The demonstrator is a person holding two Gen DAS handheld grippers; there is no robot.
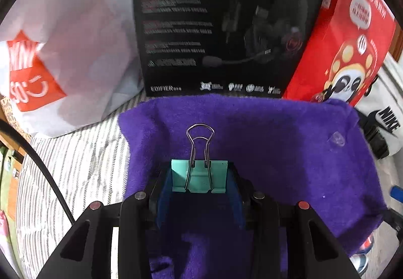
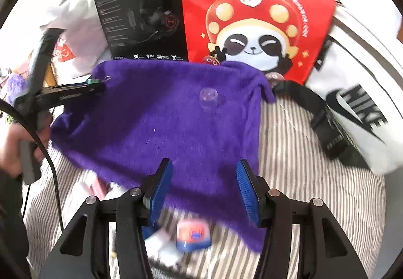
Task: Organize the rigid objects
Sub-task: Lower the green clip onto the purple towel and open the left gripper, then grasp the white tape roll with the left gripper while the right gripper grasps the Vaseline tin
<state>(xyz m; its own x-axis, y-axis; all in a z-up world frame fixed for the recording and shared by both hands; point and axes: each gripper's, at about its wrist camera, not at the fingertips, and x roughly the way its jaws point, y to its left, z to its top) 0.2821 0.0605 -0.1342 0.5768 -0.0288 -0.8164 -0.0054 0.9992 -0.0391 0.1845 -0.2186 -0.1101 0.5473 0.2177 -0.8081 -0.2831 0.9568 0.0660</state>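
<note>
My left gripper [image 1: 199,179] is shut on a teal binder clip [image 1: 199,175] with silver wire handles, held just above a purple fuzzy cloth [image 1: 277,153]. The same gripper [image 2: 97,85] and clip [image 2: 94,81] show at the cloth's left edge in the right wrist view. A small clear plastic cap [image 2: 208,97] sits near the middle of the cloth [image 2: 163,115]; it also shows in the left wrist view [image 1: 336,139]. My right gripper [image 2: 204,188] is open and empty over the cloth's near edge. A blurred orange-and-blue small object [image 2: 192,236] lies below it on the striped sheet.
A black headset box [image 1: 214,27] and a red panda bag [image 2: 257,14] stand behind the cloth. A white plastic bag [image 1: 63,52] lies at the left. A white Nike bag [image 2: 360,107] with a black strap [image 2: 325,125] lies at the right. Striped bedding [image 1: 75,165] covers the surface.
</note>
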